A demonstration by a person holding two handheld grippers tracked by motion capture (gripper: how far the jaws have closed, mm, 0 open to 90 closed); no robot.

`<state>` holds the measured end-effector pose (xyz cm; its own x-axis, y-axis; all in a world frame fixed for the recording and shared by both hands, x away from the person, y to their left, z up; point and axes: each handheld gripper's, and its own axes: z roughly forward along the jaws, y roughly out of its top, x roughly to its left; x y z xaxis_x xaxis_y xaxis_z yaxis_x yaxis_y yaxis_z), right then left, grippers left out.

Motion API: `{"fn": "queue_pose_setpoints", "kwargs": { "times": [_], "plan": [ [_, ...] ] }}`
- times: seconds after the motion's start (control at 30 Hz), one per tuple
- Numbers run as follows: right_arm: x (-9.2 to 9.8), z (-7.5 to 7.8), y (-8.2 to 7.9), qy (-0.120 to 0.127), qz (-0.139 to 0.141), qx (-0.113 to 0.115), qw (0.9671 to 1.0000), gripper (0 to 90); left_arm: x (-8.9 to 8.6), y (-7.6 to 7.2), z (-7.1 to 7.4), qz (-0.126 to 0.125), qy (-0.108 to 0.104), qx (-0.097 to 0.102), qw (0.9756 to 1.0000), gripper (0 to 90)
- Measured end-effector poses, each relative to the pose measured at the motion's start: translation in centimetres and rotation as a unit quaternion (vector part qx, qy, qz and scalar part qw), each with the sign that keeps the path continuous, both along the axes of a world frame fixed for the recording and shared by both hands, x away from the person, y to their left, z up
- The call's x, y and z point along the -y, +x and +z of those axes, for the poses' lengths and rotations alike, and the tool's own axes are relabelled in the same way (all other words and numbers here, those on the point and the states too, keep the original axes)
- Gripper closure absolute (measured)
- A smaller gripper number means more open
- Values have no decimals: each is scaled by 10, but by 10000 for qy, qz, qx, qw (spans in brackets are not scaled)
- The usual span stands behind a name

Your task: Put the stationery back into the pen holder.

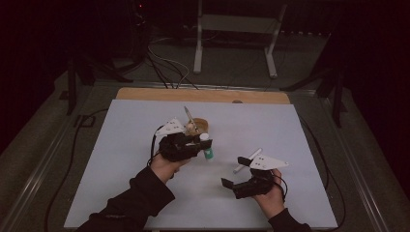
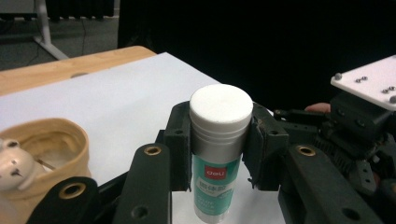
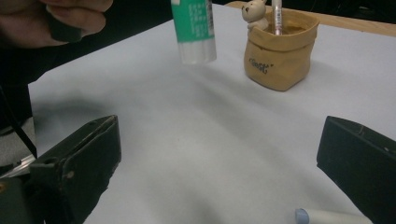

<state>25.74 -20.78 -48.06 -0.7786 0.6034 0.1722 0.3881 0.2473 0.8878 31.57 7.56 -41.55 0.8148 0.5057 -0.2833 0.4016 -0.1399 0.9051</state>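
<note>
while the left gripper (image 2: 218, 154) clamps its fingers on an upright glue stick (image 2: 219, 140) above the desk (image 1: 121, 159), beside a tan pen pouch (image 3: 280, 49), right gripper (image 3: 219, 168) fingers wide apart, holding nothing

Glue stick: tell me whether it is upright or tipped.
Upright. The glue stick hangs cap-up between the left gripper pads, its base off the white sheet.

Both grippers are black, each topped by a grey three-cornered plate (image 1: 269, 162) with small screws. Brass-ringed holes mark the jaw arms. Dark sleeves (image 1: 140, 195) cover the forearms.
</note>
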Motion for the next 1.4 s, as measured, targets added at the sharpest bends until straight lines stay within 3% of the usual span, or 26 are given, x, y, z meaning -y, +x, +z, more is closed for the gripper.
{"fn": "queue_pose_setpoints", "kwargs": {
  "times": [1.0,1.4],
  "plan": [
    [-1,1,-2,32,12,65,10000,2,4,34,25,358,-25,249,9990,665],
    [-3,0,-1,35,44,33,10000,2,2,57,31,615,-8,374,9974,664]
  ]
}}
